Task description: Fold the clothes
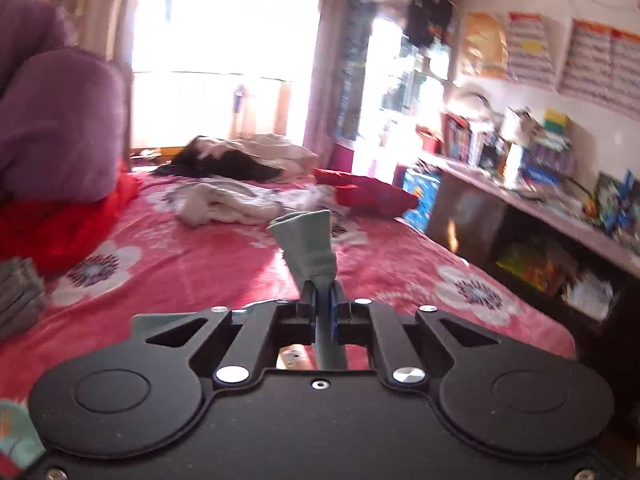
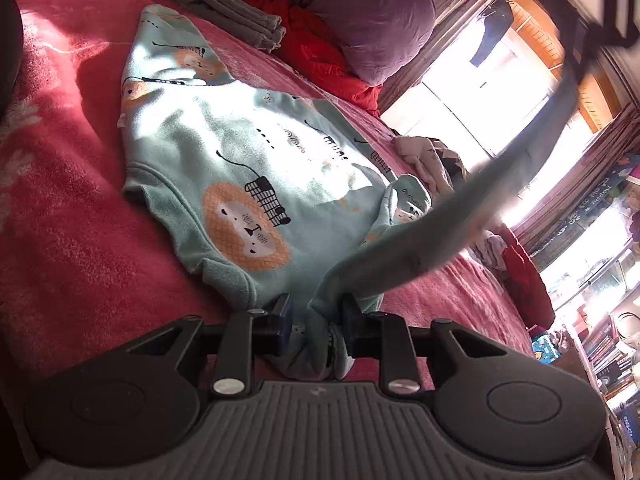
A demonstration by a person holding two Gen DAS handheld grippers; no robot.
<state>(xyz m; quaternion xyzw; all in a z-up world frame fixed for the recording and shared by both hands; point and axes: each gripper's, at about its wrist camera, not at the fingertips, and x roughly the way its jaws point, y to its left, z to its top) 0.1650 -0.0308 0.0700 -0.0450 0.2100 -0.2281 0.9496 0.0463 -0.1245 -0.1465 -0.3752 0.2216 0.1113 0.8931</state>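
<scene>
A mint-green sweatshirt [image 2: 256, 168] with lion prints lies spread on the pink flowered bedspread [image 2: 72, 240]. My right gripper [image 2: 318, 316] sits at its near hem, jaws partly apart, with bunched hem fabric loosely between the fingers. One sleeve [image 2: 480, 192] stretches up and away to the upper right, blurred. In the left wrist view my left gripper [image 1: 322, 294] is shut on that sleeve's cuff [image 1: 308, 236], which sticks up past the fingertips above the bed [image 1: 180, 264].
A purple pillow [image 1: 52, 120], a red cloth [image 1: 60, 228] and folded grey clothes [image 2: 232, 12] lie along one side of the bed. Loose garments [image 1: 240, 196] and a red piece [image 1: 368, 192] lie at the far end. A cluttered shelf [image 1: 540, 200] runs along the right.
</scene>
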